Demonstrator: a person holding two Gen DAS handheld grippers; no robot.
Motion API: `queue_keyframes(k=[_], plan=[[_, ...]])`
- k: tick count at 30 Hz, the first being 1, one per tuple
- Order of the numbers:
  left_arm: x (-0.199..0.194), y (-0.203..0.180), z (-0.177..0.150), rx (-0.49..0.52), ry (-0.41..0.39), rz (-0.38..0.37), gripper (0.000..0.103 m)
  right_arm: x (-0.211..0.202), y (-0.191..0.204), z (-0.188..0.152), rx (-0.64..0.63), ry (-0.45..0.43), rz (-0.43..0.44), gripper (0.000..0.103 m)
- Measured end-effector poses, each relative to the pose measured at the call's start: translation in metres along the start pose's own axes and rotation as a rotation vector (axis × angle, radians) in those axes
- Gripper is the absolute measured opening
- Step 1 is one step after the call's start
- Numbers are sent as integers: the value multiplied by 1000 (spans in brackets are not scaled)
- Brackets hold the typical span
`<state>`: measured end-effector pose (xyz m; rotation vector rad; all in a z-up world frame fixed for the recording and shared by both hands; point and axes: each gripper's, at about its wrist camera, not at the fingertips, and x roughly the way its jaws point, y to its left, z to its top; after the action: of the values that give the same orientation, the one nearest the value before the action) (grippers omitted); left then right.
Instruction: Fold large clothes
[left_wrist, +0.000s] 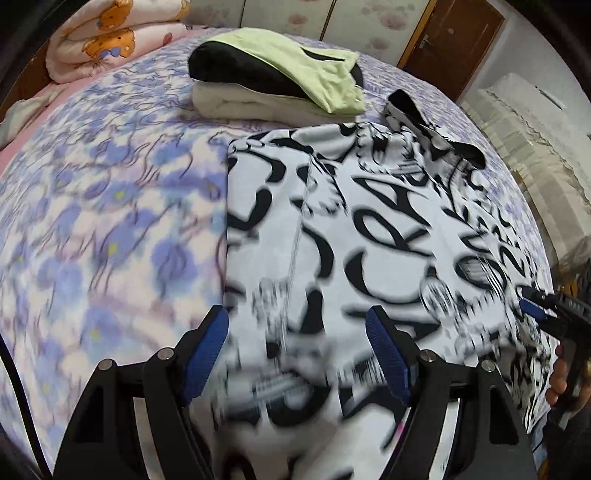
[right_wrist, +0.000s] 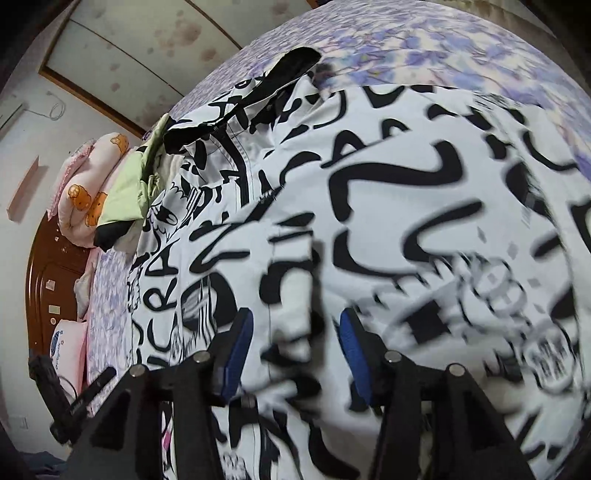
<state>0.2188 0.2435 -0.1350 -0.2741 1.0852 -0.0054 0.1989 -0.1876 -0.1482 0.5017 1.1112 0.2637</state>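
Black-and-white printed garment (left_wrist: 332, 221): spread on floral bed (left_wrist: 110, 221), long axis running toward folded pile (left_wrist: 277, 85). Left tool (left_wrist: 295, 350) and right tool (right_wrist: 295, 354), both apart, poised over near hem.

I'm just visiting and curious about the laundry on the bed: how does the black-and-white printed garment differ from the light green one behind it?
The printed garment lies spread wide across the bedspread; the green garment is folded small. The printed one rests directly on the bed, while the green one tops a pile of folded clothes. The printed one is covered in black lettering; the green one is plain. Both lie on the same bed, untouched by either gripper.
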Motion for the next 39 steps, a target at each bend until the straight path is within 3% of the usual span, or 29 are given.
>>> queue_keyframes(k=[5,9,13,14,15,16,18,21,25,28,30,31,32,36,39], plan=[[52,13,41,6,94,76,75,31,12,16,-81,52,-27,49],[86,31,61,-66,145,56,78,49,18,23,-124,64,-47,50],[95,37,69,-106,123,31,76,53,21,22,-157,58,-48,51],[93,34,70,-92,108,26,58,53,24,21,-183,56,-52,45],[93,29,70,-70,107,-7,35,53,27,20,-207,56,-43,29],[92,25,71,-57,105,9,32,53,29,19,-226,60,-34,29],[86,13,71,-12,77,59,14,50,39,17,-271,25,-69,27],[71,6,73,5,13,101,7,38,53,21,-310,-56,-92,24],[51,8,77,-36,-80,102,7,20,68,33,-330,-188,-108,23],[65,11,74,-10,-54,146,9,40,67,39,-332,-154,-163,25],[77,13,70,-6,-31,170,17,63,60,41,-318,-63,-215,31],[79,14,69,-14,-29,171,19,66,57,41,-300,-38,-219,33],[77,16,68,-27,-28,175,28,63,51,42,-258,-31,-197,33],[56,18,67,-37,-25,171,51,34,48,42,-218,-62,-174,34],[29,9,61,-14,-72,168,53,8,54,30,-254,-116,-199,35]])
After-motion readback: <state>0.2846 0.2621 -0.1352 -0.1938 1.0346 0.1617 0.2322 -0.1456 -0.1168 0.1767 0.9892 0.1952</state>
